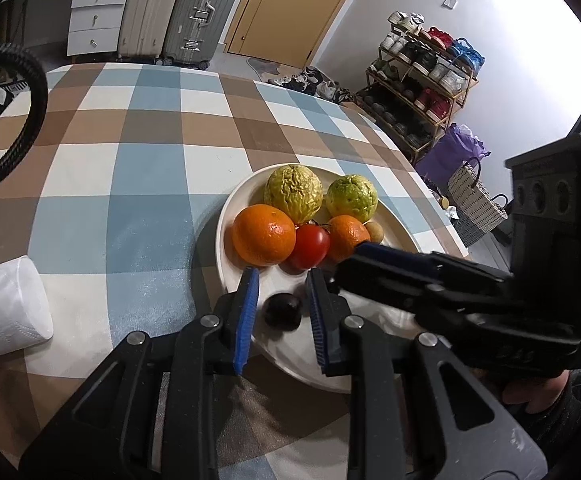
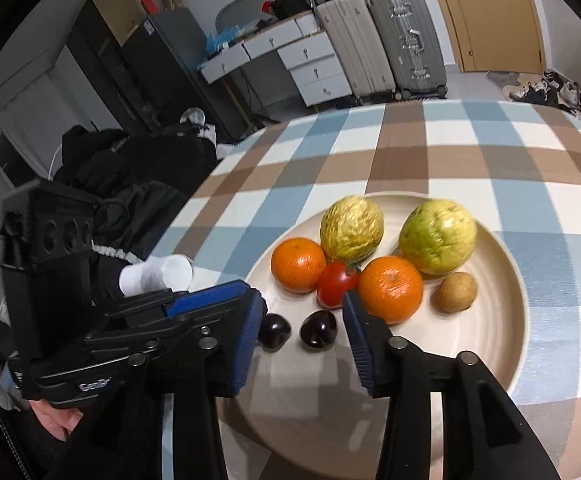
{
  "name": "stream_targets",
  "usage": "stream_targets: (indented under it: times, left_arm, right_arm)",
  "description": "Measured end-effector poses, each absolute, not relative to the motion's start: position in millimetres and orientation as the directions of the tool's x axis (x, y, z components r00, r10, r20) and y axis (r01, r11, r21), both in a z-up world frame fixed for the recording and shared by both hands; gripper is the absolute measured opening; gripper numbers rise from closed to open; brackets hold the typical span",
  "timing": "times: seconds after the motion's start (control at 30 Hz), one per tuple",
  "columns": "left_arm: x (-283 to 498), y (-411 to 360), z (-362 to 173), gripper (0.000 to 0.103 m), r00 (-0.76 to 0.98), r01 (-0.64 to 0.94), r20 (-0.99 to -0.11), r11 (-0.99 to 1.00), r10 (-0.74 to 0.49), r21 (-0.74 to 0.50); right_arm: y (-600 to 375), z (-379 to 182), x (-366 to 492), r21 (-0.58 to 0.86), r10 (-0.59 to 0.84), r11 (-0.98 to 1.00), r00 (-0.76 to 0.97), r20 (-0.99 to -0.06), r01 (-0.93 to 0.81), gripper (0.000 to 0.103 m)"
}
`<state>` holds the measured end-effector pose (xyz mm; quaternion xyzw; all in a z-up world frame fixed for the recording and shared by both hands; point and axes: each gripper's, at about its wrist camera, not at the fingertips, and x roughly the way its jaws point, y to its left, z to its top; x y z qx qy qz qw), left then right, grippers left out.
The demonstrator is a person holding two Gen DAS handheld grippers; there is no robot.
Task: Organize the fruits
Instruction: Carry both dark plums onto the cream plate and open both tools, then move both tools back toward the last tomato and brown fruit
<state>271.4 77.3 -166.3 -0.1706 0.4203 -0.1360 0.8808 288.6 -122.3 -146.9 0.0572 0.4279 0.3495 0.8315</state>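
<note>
The only legible text was a partly visible white marking reading roughly "GenDr" on the black body of the left gripper, near the left edge of the right wrist view.

- A bench under a blue, brown and white checked cloth fills the middle of both views.
- A tan wooden door stands at top centre of the left wrist view, set in a white wall.
- Two hard-shell suitcases, one beige and one silver, stand upright left of the door.
- A white drawer unit sits at upper left.
- A shoe rack crowded with shoes lines the wall at upper right, a purple bag and a woven basket below it.
- Dark clothing is heaped at left in the right wrist view.
- A dark cabinet stands at upper left there.
</note>
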Motion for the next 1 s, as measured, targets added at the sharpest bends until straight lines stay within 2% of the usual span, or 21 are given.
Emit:
stream_targets:
  times: [0.07, 0.17, 0.33, 0.53, 0.63, 1.0]
  left_arm:
    - [269.0, 76.6, -163.5, 0.027, 0.612, 0.099, -0.688, 0.901, -0.390, -0.423]
    - [261.4, 75.1, -156.3, 0.038, 0.628, 0.101, -0.678, 0.903, -0.383, -0.417]
    - [243.3, 72.2, -138.8, 0.054, 0.656, 0.107, -0.658, 0.908, -0.370, -0.404]
    - [216.0, 67.1, -120.7, 0.065, 0.685, 0.112, -0.637, 0.916, -0.353, -0.386]
    - [199.6, 60.3, -112.9, 0.073, 0.690, 0.106, -0.641, 0.923, -0.336, -0.370]
    - [152.7, 38.9, -94.6, 0.083, 0.707, 0.114, -0.630, 0.931, -0.320, -0.345]
  right_arm:
    - [-131.2, -138.6, 283.7, 0.395, 0.632, 0.754, 0.417, -0.653, -0.525, 0.051]
    - [-145.4, -126.2, 273.4, 0.390, 0.630, 0.762, 0.453, -0.631, -0.517, 0.052]
    - [-168.1, -109.3, 251.4, 0.374, 0.620, 0.777, 0.513, -0.594, -0.506, 0.076]
    - [-193.5, -93.5, 217.7, 0.359, 0.605, 0.793, 0.569, -0.557, -0.492, 0.090]
    - [-203.5, -87.2, 200.0, 0.347, 0.599, 0.798, 0.590, -0.541, -0.492, 0.093]
    - [-224.7, -75.0, 145.2, 0.284, 0.560, 0.827, 0.660, -0.501, -0.486, 0.101]
